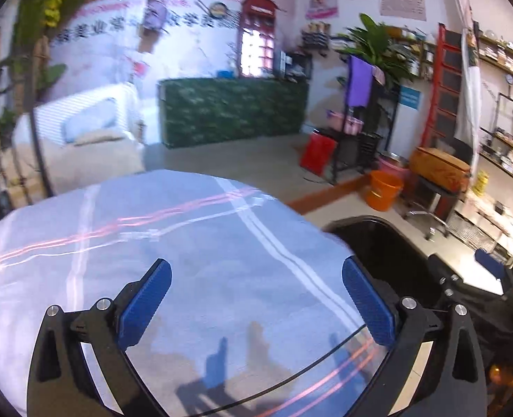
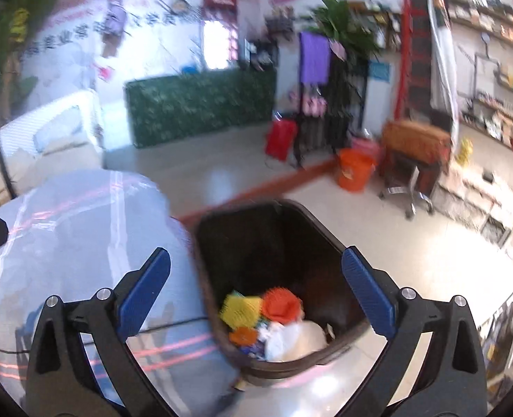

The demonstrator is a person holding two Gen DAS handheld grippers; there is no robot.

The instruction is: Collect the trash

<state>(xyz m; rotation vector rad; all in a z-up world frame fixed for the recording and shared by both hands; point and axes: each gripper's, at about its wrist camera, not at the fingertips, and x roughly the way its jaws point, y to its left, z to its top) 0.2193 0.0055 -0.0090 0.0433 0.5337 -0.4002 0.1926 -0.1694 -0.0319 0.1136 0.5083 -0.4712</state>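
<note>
Trash: bright scraps, a yellow piece [image 2: 239,307], an orange one [image 2: 281,304] and crumpled white paper or plastic [image 2: 292,338], lie at the bottom of the dark bin [image 2: 221,299], which stands on the pale floor [image 2: 412,253] just beside the table.
Table: covered by a light blue checked cloth [image 1: 193,243] under a glossy clear sheet; no loose trash shows on the part in view, though blur hides detail.
Left claw [image 1: 256,299]: released, blue pads spread wide over the cloth, nothing between them.
Right claw [image 2: 256,288]: released too, jaws wide, hanging over the bin's mouth with nothing held.
Risk, missed pieces: both views are smeared, so a small scrap on the cloth could be overlooked.
Risk, bin: its rim sits close against the table edge; a low sweep of the right claw could knock or tip it and spill what is collected.
Risk, cloth: a pad dragged across the slick cover could bunch or pull it.
Risk, cable: a thin dark line [image 1: 291,375] crosses the table near the left claw and might snag.
</note>
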